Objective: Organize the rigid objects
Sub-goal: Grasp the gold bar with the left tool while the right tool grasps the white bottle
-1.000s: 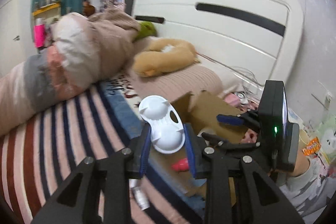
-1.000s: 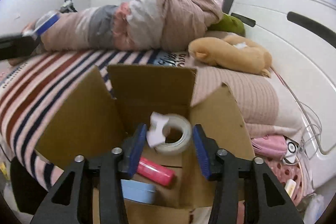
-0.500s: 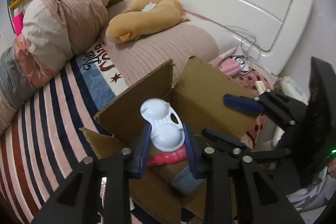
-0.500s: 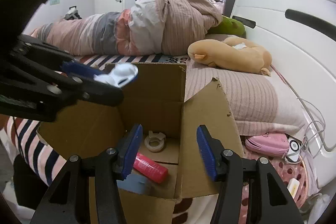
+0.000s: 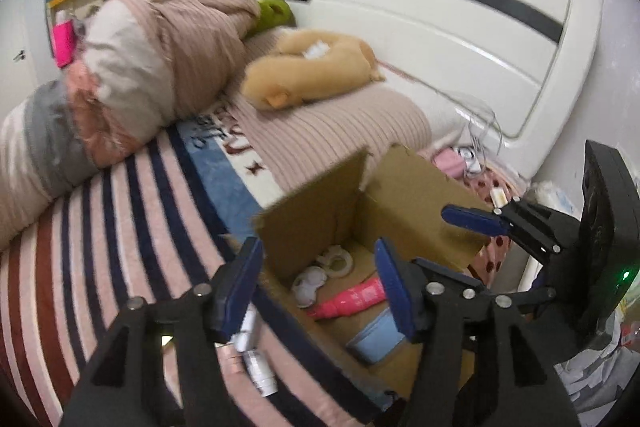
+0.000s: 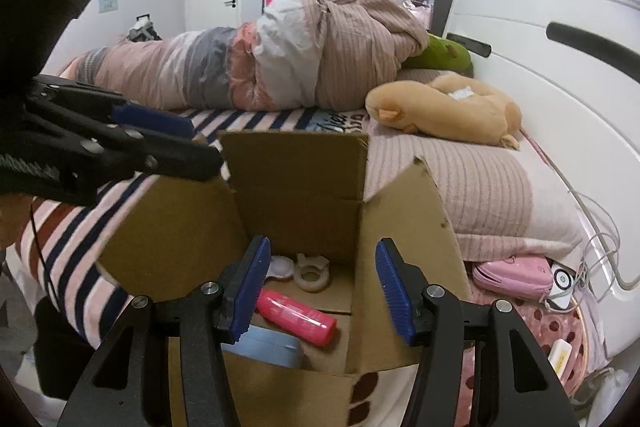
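An open cardboard box (image 5: 404,195) (image 6: 296,183) stands beside the bed. Inside lie a white lens case (image 5: 308,285) (image 6: 280,268), a tape roll (image 5: 335,261) (image 6: 313,271), a pink tube (image 5: 354,297) (image 6: 296,317) and a light blue item (image 5: 374,341) (image 6: 272,345). My left gripper (image 5: 320,287) is open and empty above the box; it shows in the right wrist view (image 6: 168,135) at upper left. My right gripper (image 6: 320,291) is open and empty above the box; it shows in the left wrist view (image 5: 472,219) at right.
A striped blanket (image 5: 100,227) covers the bed, with a rolled duvet (image 5: 140,75), a tan plush (image 5: 312,71) and a white headboard (image 5: 440,7). A small white tube (image 5: 256,359) lies on the blanket by the box. A pink pouch (image 6: 512,273) and cables lie to the right.
My left gripper opened and dropped the white lens case into the box, then pulled back a little. My right gripper, having let go of the tape roll earlier, stays open.
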A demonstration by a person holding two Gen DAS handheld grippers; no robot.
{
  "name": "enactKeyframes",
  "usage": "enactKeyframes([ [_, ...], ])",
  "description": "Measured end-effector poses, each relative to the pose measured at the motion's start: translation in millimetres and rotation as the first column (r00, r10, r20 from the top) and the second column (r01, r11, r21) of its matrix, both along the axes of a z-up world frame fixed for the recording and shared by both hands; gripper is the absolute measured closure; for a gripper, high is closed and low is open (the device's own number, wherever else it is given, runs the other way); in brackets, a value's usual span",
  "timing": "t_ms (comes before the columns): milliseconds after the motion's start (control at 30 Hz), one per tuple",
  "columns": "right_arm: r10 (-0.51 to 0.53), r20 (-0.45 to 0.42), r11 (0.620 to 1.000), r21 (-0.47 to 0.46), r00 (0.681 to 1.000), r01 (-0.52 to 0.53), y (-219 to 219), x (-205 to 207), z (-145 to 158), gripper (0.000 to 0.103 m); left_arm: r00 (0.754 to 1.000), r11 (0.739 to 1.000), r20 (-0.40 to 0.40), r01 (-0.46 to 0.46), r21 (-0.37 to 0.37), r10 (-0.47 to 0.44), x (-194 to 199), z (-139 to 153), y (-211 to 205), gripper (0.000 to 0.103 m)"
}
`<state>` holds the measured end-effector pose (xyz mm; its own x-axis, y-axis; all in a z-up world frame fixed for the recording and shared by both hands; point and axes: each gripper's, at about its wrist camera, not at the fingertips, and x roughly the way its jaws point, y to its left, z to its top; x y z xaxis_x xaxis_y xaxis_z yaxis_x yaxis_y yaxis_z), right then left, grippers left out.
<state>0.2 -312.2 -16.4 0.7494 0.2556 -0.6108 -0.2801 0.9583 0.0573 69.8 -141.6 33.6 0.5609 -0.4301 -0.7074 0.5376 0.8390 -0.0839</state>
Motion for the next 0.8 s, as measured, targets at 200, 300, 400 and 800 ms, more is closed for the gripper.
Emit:
enactKeyframes([
  [200,0.095,0.084,0.994,0.043,0.992,-0.099,39,-18,35,0.052,0.988,0.991,0.076,-0.129,-0.045,0.133,-18,13,70,0.042],
  [300,0.162,0.106,0.984,0.057,0.981,-0.169,70,-27,48,0.052,0.977,0.980,0.084,-0.191,-0.053,0.195,-23,6,106,0.042],
  [400,0.225,0.097,0.970,0.067,0.969,-0.232,104,-31,52,0.052,0.964,0.967,0.079,-0.250,-0.044,0.253,-24,-13,141,0.042],
  [800,0.198,-0.201,0.977,0.120,0.959,-0.177,194,-15,-44,0.052,0.945,0.946,-0.122,-0.313,-0.085,0.302,12,-129,205,0.042],
])
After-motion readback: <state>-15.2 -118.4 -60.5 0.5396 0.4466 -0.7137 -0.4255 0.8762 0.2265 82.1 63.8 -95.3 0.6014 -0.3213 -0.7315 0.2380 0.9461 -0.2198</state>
